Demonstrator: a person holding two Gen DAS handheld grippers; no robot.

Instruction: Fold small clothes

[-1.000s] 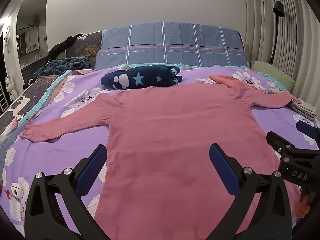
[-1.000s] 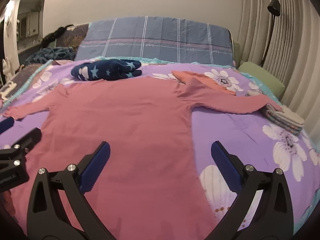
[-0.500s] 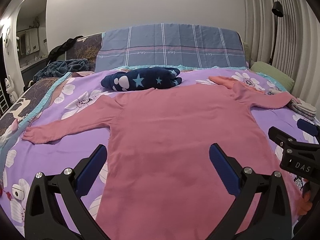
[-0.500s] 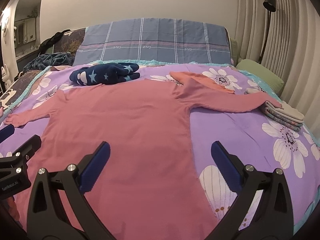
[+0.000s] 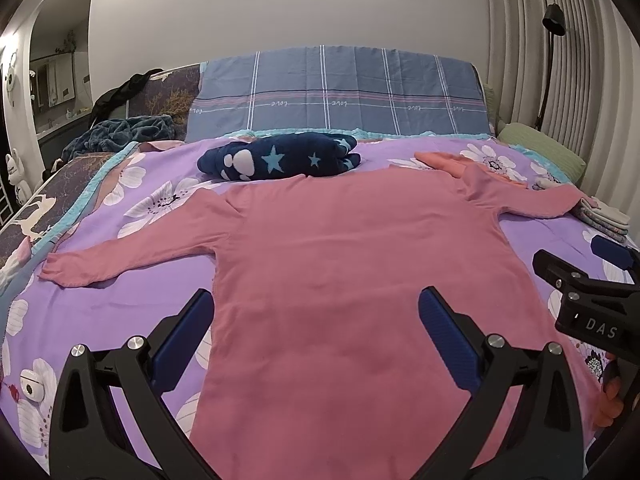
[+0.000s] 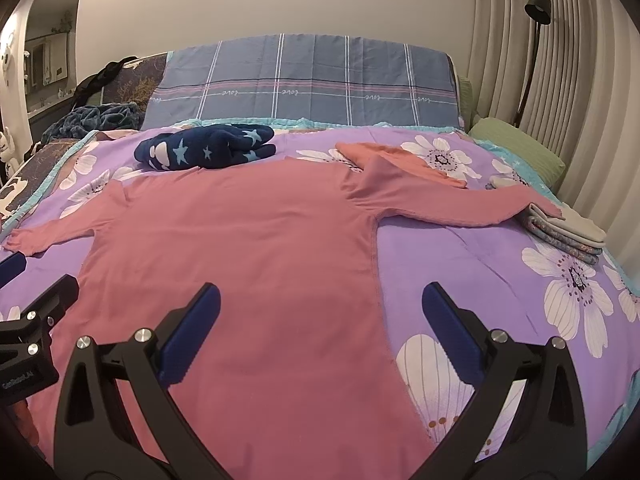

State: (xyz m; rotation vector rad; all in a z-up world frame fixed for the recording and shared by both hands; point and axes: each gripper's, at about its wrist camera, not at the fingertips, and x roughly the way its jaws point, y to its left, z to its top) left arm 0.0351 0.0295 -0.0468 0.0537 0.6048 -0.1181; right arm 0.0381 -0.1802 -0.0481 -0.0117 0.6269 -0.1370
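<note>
A pink long-sleeved shirt [image 5: 352, 264] [image 6: 248, 248] lies flat on the purple flowered bedspread [image 5: 132, 300] [image 6: 472, 256], both sleeves spread outward. My left gripper [image 5: 316, 328] hovers open above the shirt's lower left part, nothing between its blue pads. My right gripper [image 6: 320, 320] stands open over the shirt's lower right side seam, also holding nothing. The right gripper's black body shows at the right edge of the left wrist view, and the left gripper's body at the left edge of the right wrist view. The right sleeve's cuff rests on a stack of folded cloths [image 6: 568, 228].
A folded navy garment with stars [image 5: 280, 158] [image 6: 204, 148] lies beyond the shirt's collar. An orange-pink garment [image 6: 400, 160] sits by the right shoulder. A blue plaid pillow [image 5: 340, 96] leans at the headboard, a green pillow [image 6: 516, 144] and floor lamp [image 6: 536, 4] stand far right.
Both grippers have drawn back and risen slightly, so the shirt looks a little farther off. The shirt has not moved and both grippers stay open.
</note>
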